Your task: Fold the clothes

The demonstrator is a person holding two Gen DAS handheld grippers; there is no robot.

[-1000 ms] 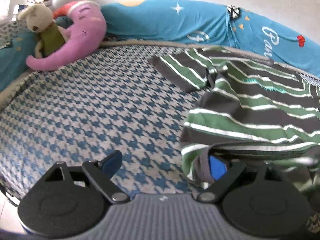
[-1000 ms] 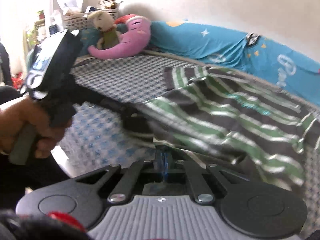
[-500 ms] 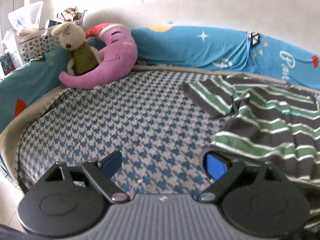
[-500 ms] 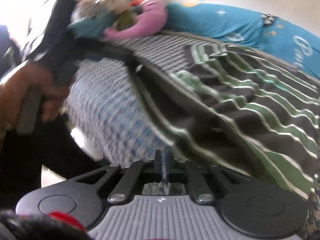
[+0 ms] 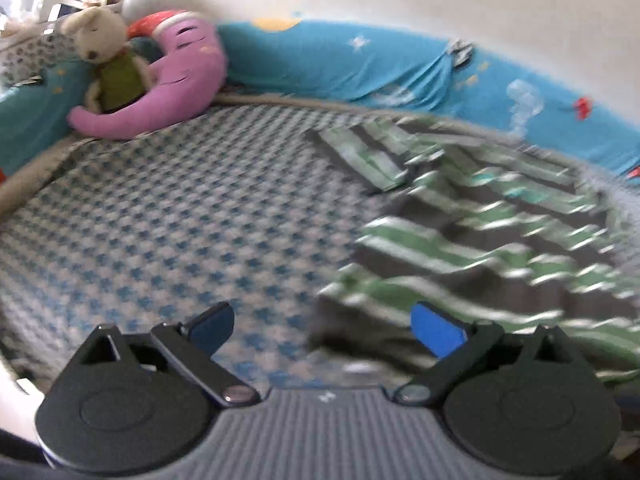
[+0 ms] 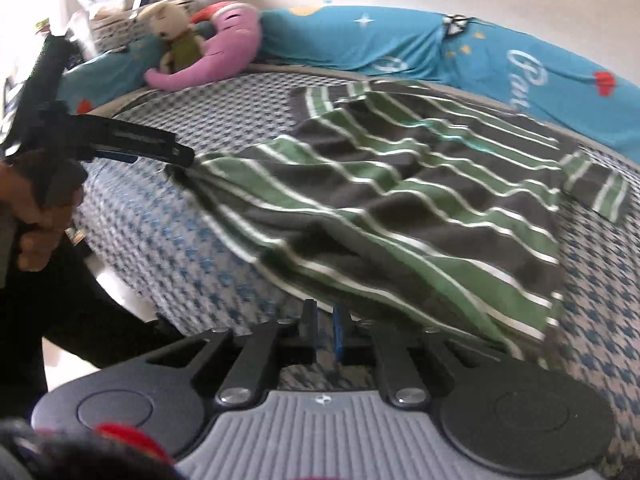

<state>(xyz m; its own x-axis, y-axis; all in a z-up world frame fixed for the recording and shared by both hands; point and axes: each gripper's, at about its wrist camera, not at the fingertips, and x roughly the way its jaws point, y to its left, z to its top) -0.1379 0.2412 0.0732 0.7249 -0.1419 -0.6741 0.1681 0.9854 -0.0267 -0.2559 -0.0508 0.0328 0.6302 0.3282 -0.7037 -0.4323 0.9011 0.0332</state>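
**Shirt** (image 6: 400, 184): green, grey and white stripes, lying rumpled on the bed (image 5: 160, 216), towards its far side near the blue bolster (image 6: 400, 40). One sleeve (image 6: 596, 184) lies spread flat to the right; the other (image 5: 360, 152) lies flat at the far edge. The near hem is lifted off the bed at the right corner.

**Right claw** (image 6: 324, 330): clenched on the near hem; cloth rises from between its blue pads. It is held so in both earlier frames too.

**Left claw** (image 5: 324, 326): jaws wide apart, nothing between them. A second ago the right pad (image 5: 436, 330) was buried in a bunched fold of the hem; now the cloth sits beyond and beside it, free. In the right wrist view its tip stands at the hem's left corner, touching or just short of it; which, the blur does not settle.

**Change**: the left claw has backed off and risen, and the hem that was heaped against it now stretches out leftwards. The shirt looks flatter and wider than a second ago.

**Bearing on task**: the shirt is spread rather than folded; no clean fold shows. Judged, the hem is being pulled straight, with one corner held and the other loose.

**Others**: plush rabbit (image 5: 108, 56) and pink cushion (image 5: 176, 92) at the far left corner, well apart from the shirt.
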